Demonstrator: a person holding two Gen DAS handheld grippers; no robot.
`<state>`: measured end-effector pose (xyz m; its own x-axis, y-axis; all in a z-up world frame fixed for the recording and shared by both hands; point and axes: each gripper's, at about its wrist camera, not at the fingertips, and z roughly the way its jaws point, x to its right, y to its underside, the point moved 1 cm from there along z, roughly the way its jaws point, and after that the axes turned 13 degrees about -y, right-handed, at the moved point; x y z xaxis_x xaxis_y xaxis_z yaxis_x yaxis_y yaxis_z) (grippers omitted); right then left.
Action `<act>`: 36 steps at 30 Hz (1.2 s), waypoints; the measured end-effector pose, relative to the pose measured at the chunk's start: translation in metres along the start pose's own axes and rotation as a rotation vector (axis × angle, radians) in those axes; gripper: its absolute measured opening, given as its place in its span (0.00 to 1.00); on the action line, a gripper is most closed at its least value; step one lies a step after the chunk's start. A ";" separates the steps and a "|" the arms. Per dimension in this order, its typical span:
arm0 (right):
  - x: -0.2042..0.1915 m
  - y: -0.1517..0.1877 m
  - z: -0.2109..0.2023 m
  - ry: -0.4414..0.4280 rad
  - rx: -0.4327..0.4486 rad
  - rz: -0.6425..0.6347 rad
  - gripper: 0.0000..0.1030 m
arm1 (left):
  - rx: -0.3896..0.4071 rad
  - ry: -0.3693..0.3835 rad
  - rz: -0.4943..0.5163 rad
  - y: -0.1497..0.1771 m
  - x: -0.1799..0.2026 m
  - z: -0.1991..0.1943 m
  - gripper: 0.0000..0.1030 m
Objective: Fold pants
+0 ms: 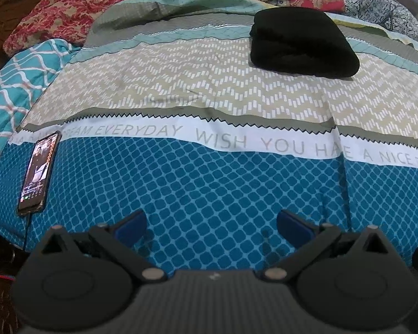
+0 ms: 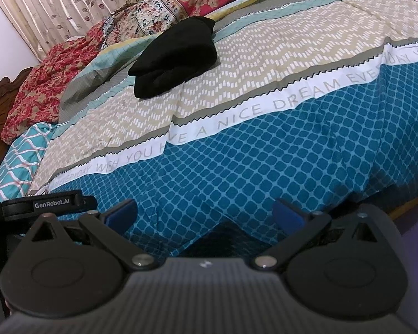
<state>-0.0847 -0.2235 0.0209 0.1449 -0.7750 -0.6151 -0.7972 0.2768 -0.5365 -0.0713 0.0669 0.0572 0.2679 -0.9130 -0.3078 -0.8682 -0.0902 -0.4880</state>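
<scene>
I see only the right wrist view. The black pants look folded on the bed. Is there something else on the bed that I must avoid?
Observer: Yes. A phone lies near the bed's left edge, screen lit, on the blue patterned part of the bedspread.
Operator: Is it connected to anything?
Observer: A dark cable runs from its near end down over the bed edge.
Operator: Is the left gripper holding something?
Observer: No. The left gripper is open and empty over the blue pattern, far from the black pants. The right gripper is open too.
</scene>
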 end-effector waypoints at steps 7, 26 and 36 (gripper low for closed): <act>0.000 0.000 0.000 0.000 0.000 -0.002 1.00 | -0.016 -0.015 0.018 0.002 0.001 0.003 1.00; 0.004 -0.001 0.001 -0.001 -0.005 0.012 1.00 | 0.094 -0.101 0.013 -0.002 -0.004 -0.011 1.00; 0.004 -0.001 0.001 -0.002 -0.006 0.015 1.00 | 0.118 -0.137 0.025 -0.005 -0.002 -0.015 1.00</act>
<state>-0.0829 -0.2266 0.0183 0.1339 -0.7699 -0.6240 -0.8028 0.2849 -0.5238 -0.0735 0.0637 0.0728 0.3086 -0.8508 -0.4254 -0.8223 -0.0139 -0.5688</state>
